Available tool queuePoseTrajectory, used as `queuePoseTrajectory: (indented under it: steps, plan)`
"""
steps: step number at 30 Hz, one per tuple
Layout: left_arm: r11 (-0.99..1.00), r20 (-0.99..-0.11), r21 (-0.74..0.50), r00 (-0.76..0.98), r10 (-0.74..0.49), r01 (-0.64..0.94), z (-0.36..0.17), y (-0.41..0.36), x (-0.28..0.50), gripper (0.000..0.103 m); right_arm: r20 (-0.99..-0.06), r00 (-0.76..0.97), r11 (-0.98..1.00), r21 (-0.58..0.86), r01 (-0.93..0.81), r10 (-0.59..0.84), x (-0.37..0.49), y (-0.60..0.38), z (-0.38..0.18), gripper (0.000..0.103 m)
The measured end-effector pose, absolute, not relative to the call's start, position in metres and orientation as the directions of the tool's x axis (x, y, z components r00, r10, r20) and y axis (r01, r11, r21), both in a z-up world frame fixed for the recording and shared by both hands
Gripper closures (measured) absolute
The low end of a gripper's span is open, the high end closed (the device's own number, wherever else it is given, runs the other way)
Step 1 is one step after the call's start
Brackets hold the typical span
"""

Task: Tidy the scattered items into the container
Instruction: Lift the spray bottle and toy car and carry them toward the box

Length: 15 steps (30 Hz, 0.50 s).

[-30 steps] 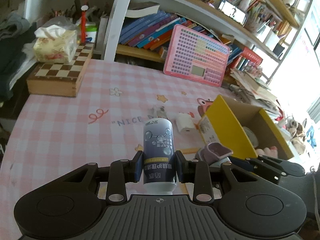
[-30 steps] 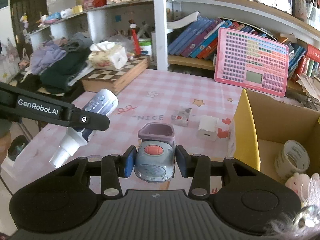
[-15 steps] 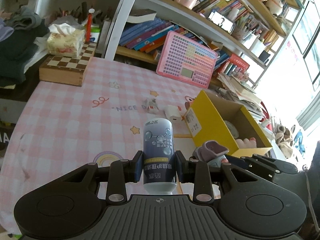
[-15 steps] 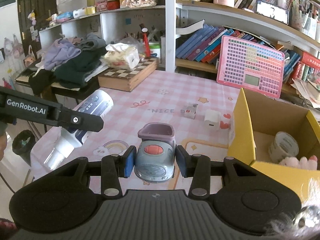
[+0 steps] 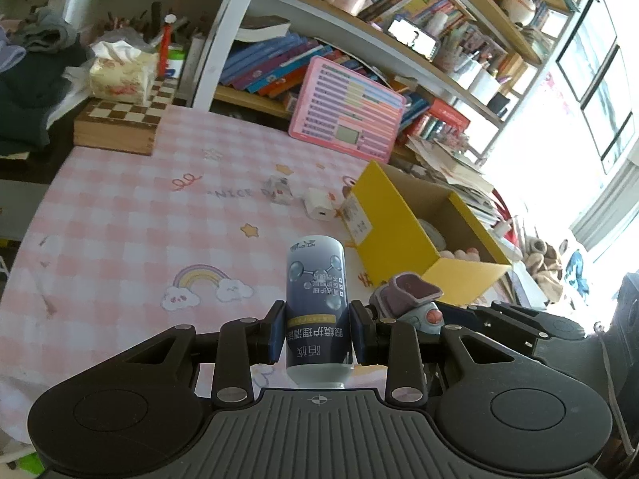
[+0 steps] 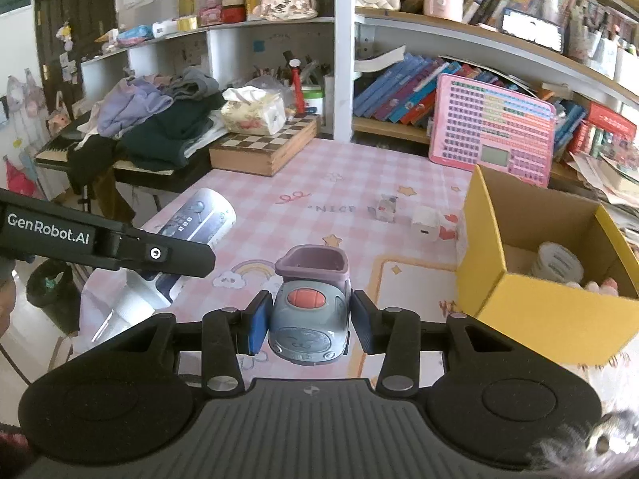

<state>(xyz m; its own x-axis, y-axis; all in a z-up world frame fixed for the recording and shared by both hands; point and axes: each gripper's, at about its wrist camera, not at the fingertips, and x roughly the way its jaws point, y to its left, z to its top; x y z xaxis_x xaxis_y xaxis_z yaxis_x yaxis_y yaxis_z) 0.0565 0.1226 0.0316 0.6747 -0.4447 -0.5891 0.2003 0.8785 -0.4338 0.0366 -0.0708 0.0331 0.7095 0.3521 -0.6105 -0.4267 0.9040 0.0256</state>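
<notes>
Pink-checked cloth covers the surface [image 5: 120, 215], with crowded bookshelves behind it and a yellow cardboard box [image 5: 383, 223] standing open ahead and to the right of both sets of fingers. Over the last second both grippers have drawn back from the shelves, so more of the cloth and the whole box opening now show. The left gripper [image 5: 317, 331] has its fingers clamped on a blue spray bottle [image 5: 316, 299], held clear of the cloth. The right gripper [image 6: 307, 321] has its fingers clamped on a grey toy car [image 6: 307, 319] with a purple tub on its back, also lifted. Both grips look unchanged. Ahead of the fingers, a white charger [image 6: 425, 221] and a small cube [image 6: 386, 208] lie on the cloth just left of the box. Tape and a plush toy already sit inside, so the carried pair probably goes in next.
</notes>
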Motion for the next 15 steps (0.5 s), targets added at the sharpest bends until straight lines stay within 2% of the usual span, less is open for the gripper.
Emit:
queuePoseTrajectory:
  steps: [15]
  plan:
    - [0.840,-0.582,-0.445,0.613,-0.535,0.310,0.033,0.098,0.046,0.072,-0.627,0.736,0.951,0.027,-0.308,0.256,0.004,-0.097,0.033,0.062]
